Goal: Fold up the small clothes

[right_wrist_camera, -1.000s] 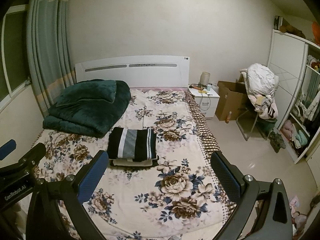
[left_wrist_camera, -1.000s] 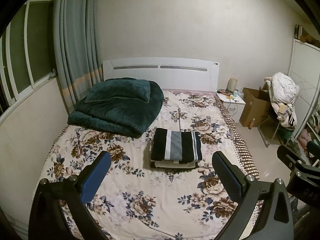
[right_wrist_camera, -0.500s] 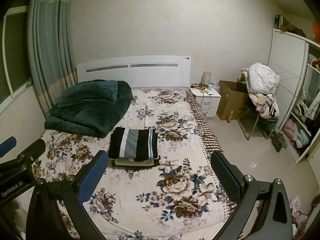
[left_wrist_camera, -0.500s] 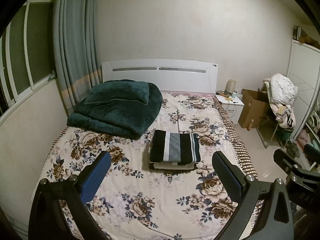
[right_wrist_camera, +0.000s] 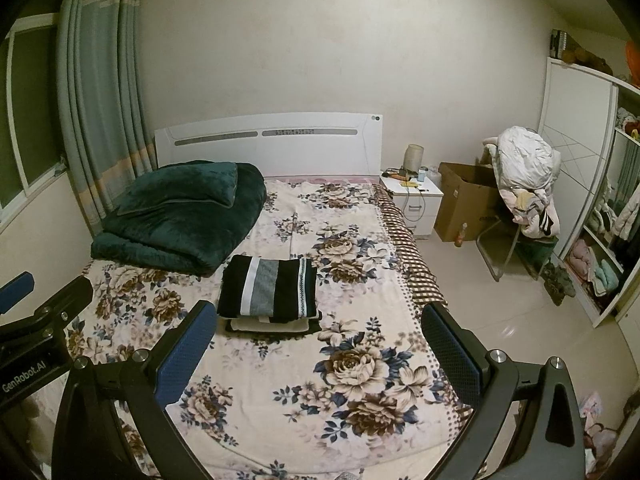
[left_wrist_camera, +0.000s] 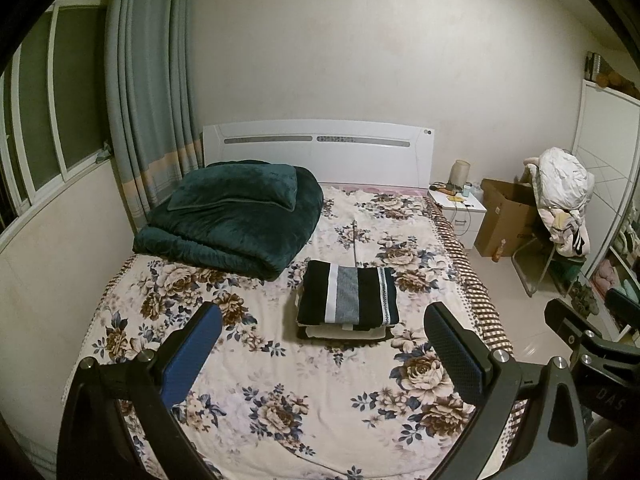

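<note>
Soft, light folded striped garment (left_wrist_camera: 348,294) tops a stack mid-bed (left_wrist_camera: 320,400); pinch its near edge, both grippers (left_wrist_camera: 324,344) (right_wrist_camera: 320,340) spread empty.

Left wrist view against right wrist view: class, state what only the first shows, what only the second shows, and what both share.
Only the left wrist view shows the window panes broadly and the right gripper from the side. Only the right wrist view shows the open wardrobe shelves fully and the left gripper from the side. Both share the folded striped stack on the floral bed, the green blanket, nightstand and cardboard box.
</note>
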A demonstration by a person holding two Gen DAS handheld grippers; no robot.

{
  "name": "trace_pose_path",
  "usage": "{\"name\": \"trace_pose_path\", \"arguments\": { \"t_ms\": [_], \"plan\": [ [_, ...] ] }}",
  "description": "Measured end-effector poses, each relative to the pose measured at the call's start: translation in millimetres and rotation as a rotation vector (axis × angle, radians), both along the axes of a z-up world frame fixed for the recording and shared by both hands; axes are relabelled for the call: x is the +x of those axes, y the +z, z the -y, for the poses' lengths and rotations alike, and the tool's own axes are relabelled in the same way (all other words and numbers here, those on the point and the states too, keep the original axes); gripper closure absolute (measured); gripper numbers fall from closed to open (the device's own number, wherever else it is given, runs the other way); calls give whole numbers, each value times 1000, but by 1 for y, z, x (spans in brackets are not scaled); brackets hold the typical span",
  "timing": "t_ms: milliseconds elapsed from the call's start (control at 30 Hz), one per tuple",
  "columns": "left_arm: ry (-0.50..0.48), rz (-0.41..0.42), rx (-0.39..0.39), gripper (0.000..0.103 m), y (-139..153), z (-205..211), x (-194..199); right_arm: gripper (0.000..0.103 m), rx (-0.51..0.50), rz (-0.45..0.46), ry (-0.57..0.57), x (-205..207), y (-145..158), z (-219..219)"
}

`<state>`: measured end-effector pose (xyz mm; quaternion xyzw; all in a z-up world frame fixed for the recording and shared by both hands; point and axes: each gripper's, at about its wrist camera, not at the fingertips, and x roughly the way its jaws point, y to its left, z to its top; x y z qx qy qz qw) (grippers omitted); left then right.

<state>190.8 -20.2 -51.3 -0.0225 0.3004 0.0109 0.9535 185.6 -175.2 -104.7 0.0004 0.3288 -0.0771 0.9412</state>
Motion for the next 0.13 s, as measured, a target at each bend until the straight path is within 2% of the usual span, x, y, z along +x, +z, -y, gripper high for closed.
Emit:
{"name": "trace_pose_path", "arguments": {
  "t_ms": [133],
  "plan": [
    [5, 11, 0, 0, 3, 2, -3, 0, 1, 2, -2, -1, 0, -2]
  ]
}}
